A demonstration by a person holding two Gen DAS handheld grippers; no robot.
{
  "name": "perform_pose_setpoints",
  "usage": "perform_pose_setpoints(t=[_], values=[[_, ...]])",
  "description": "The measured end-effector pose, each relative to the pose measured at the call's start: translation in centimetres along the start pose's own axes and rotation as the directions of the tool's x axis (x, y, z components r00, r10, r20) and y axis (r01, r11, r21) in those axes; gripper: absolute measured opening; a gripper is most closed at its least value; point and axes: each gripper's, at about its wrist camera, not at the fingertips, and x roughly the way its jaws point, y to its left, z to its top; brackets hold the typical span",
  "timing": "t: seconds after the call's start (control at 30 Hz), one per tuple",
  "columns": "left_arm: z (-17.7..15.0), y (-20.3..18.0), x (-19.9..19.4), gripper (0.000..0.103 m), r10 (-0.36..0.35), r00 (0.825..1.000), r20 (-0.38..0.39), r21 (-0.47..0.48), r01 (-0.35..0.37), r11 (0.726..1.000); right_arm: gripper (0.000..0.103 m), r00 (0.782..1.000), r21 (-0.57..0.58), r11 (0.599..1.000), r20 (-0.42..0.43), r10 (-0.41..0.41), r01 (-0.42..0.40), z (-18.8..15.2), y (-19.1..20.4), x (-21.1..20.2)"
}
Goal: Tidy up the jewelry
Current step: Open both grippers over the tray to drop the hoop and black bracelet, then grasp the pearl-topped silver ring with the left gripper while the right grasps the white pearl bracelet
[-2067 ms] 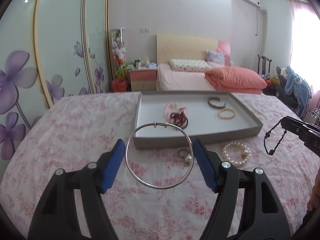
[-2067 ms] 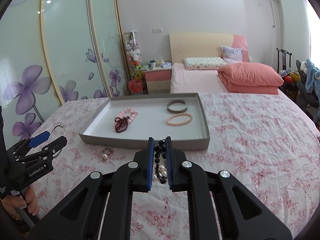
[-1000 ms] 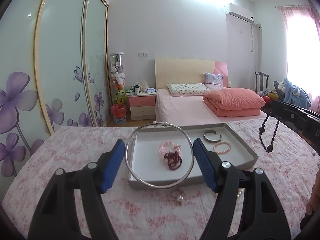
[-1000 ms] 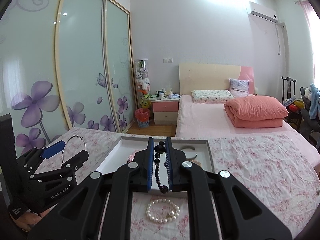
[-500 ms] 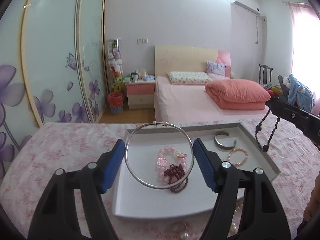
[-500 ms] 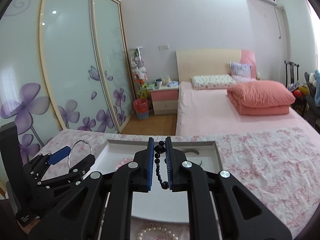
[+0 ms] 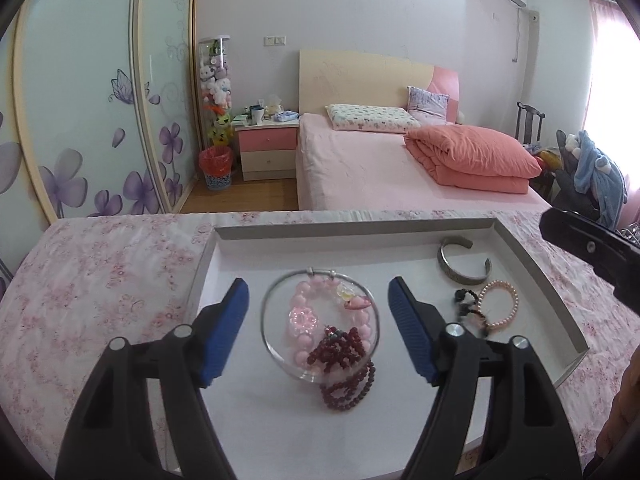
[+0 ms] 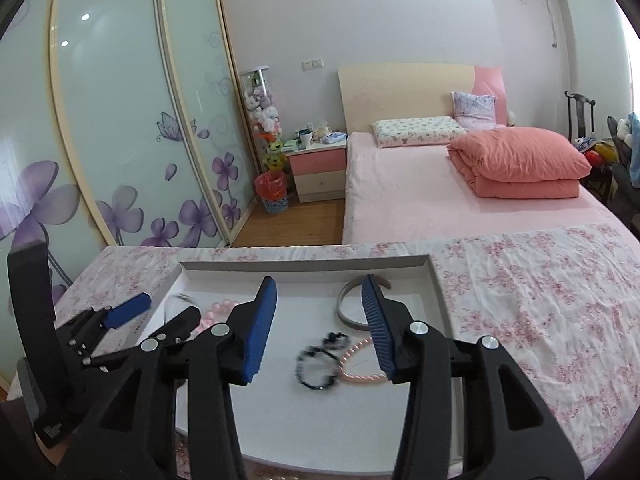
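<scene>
Both drops done. Left hand-held gripper (image 7: 318, 326) is wide open and empty; silver bangle (image 7: 320, 326) lies flat in the tray (image 7: 536, 264), dead ahead between its fingers, ringing the pink beads (image 7: 304, 320). Right hand-held gripper (image 8: 316, 330) is also spread, empty; black bead string (image 8: 320, 360) lies just below. Half a second ago both were still held.

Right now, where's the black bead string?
In the tray, right half: the black bead string lies against the left edge of the peach pearl bracelet, nearer than the silver cuff. In the right wrist view it sits between the open right gripper fingers.
</scene>
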Motion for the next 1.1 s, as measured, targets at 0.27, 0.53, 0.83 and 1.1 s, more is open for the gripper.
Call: perform_pose_setpoints(t=[0.27,0.53,0.83,1.1], values=[[0.2,1.6,-2.2,0.074,0.0,1.0,0.021,-0.043,0.001,0.999,0.046,1.0,0.017,1.0,-0.01,-0.014,0.014,-1.0,-1.3,-1.6],[-1.6,3.0,-6.5,0.074,0.016,0.999,0.034,-0.039,-0.015,0.999,0.046,0.998,-0.013,1.0,-0.056,-0.015,0.014,-3.4,-1.1,-3.6],[-6.0,4.3,-10.3,0.076,0.001,1.0,-0.01,-0.026,-0.001,1.0,0.044,0.987,-0.026,0.999,-0.162,-0.025,0.021,-7.5,-1.5,-5.2],[-9.2,3.1,-11.1,0.076,-0.043,0.997,-0.069,0.009,0.044,0.999,0.036,0.973,-0.048,0.999,-0.231,-0.01,-0.001,-10.5,-0.6,-5.7]])
